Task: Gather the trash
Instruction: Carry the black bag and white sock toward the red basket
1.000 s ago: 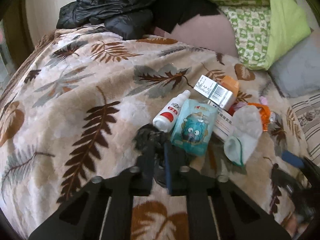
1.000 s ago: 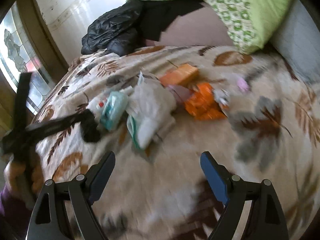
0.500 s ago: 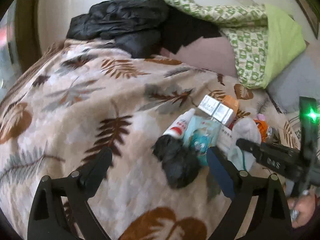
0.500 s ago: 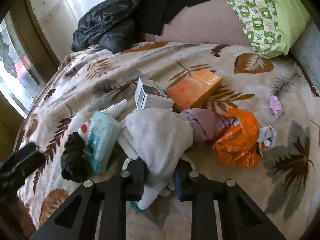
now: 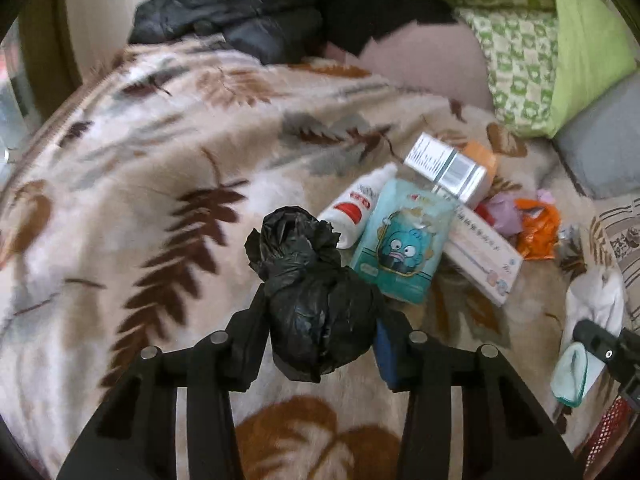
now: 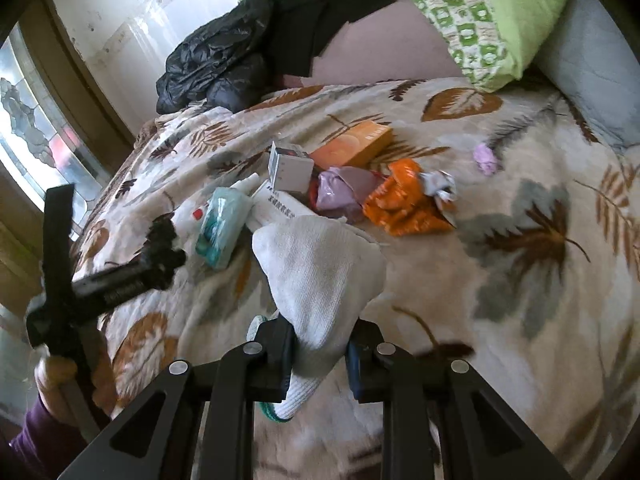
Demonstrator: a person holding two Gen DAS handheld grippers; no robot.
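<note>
Centrally, the left gripper (image 5: 320,332) is closing its fingers around a crinkly black plastic bag (image 5: 316,300), knotted end toward the frame's top. Lower centre, the right gripper (image 6: 318,360) clamps a knitted white glove (image 6: 320,272), its long axis running up the frame over the leaf-patterned bed (image 6: 520,280).

A crumpled black plastic bag (image 5: 320,312) is at the near left of the trash group, knotted into a ball with a ruffled top. Just right of it lies a teal wipes pack (image 5: 404,240) with a cartoon face, and a white bottle with red label (image 5: 354,208) lies tilted beside it. Farther are a grey-white carton (image 5: 448,168) and an orange box (image 6: 352,144). To the right lie an orange wrapper (image 6: 404,200) and a purple wrapper (image 6: 344,192). A white sock (image 6: 320,280) hangs near.
</note>
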